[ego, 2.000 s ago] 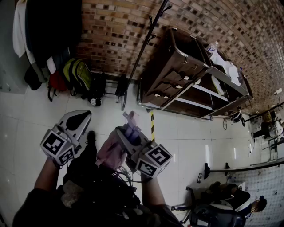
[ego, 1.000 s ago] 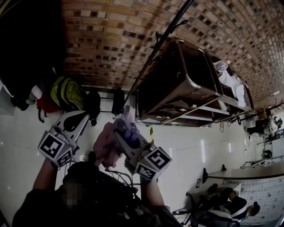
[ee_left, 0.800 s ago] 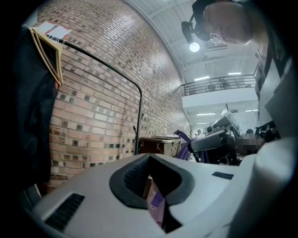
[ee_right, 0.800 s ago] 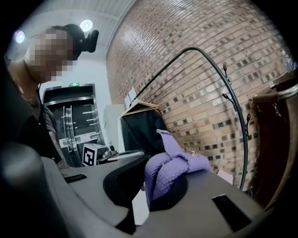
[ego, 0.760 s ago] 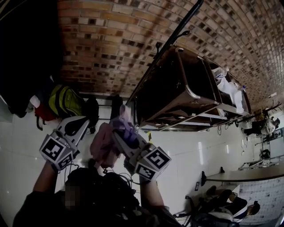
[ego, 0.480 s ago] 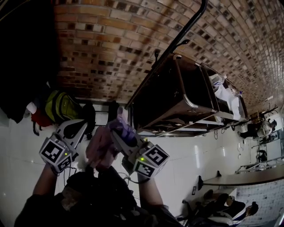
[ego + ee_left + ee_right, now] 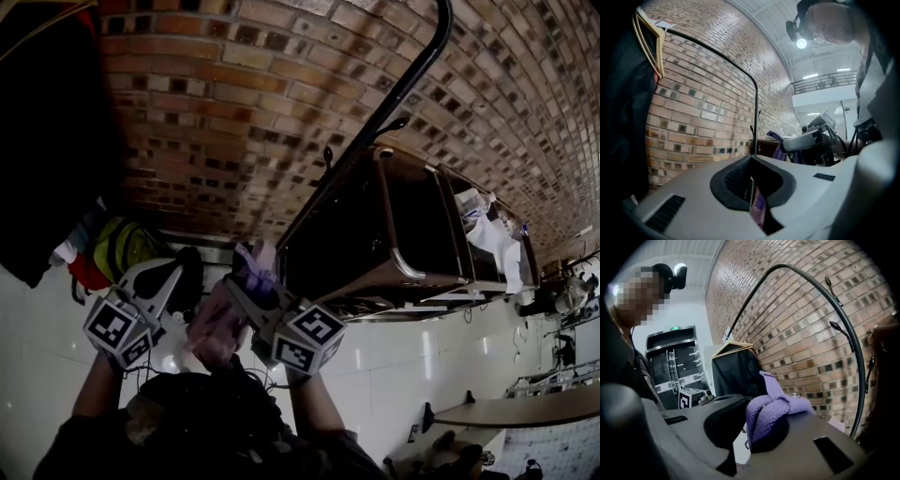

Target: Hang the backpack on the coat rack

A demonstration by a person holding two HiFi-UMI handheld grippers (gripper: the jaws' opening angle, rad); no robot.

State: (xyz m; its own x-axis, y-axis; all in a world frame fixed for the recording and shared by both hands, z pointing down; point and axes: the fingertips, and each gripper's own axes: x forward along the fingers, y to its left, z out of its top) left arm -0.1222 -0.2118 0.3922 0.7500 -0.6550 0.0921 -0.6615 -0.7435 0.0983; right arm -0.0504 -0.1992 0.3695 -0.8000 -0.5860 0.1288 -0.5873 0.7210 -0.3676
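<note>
The backpack (image 7: 217, 323) is a pink bundle with purple straps, carried between my two grippers in the head view. My right gripper (image 7: 251, 272) is shut on a bunched purple strap (image 7: 776, 408). My left gripper (image 7: 171, 272) has its jaws together, and a thin pink-purple strip (image 7: 758, 208) of the backpack is pinched in the seam between them. The coat rack (image 7: 398, 98) is a black curved pole with small hooks (image 7: 325, 155) along it. It stands just ahead against the brick wall. The same pole (image 7: 851, 341) shows at the right of the right gripper view.
A dark brown cabinet (image 7: 380, 234) stands right of the rack, with white cloth (image 7: 489, 234) on its top. Dark clothes on a hanger (image 7: 47, 141) hang at the left. A yellow-green bag (image 7: 117, 248) and other bags lie on the floor below them.
Both grippers and the backpack have come closer to the brick wall and the rack. The pole and cabinet now loom larger. Both grips look unchanged.
</note>
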